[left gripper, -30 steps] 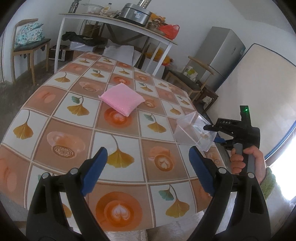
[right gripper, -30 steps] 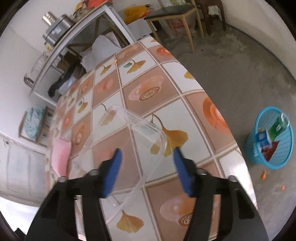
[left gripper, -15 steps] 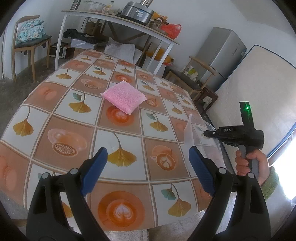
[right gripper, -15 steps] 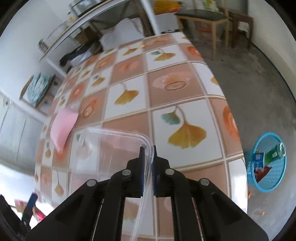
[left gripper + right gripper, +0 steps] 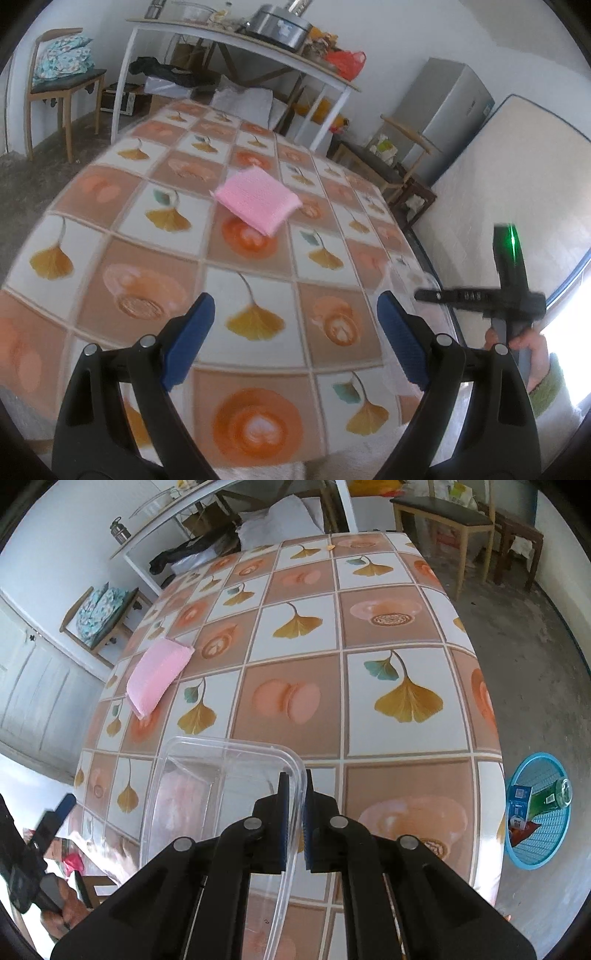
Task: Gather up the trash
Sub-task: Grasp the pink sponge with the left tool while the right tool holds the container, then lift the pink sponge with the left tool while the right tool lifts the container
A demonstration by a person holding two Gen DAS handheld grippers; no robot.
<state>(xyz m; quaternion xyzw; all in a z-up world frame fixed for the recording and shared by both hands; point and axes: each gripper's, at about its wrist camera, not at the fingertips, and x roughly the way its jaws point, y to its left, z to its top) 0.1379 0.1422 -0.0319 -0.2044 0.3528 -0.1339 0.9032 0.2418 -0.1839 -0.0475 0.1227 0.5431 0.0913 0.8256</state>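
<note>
Right claw (image 5: 294,812) is pinching the rim of the clear plastic container (image 5: 218,775), pads pressed tight on its near right corner. We are holding the container tilted over the near edge of the surface (image 5: 388,602), which is covered in a tiled ginkgo-leaf cloth. Left claw (image 5: 295,332) is hovering spread wide with nothing between the pads, pointing across the surface toward the pink sponge (image 5: 257,199), which is lying flat mid-surface, well apart from the container. We are seeing a blue basket (image 5: 537,860) on the floor to the right of the surface, already holding a green bottle (image 5: 552,795) and a small blue carton (image 5: 519,805). A hand (image 5: 532,350) in a green sleeve is gripping the right claw's handle in the left view.
</note>
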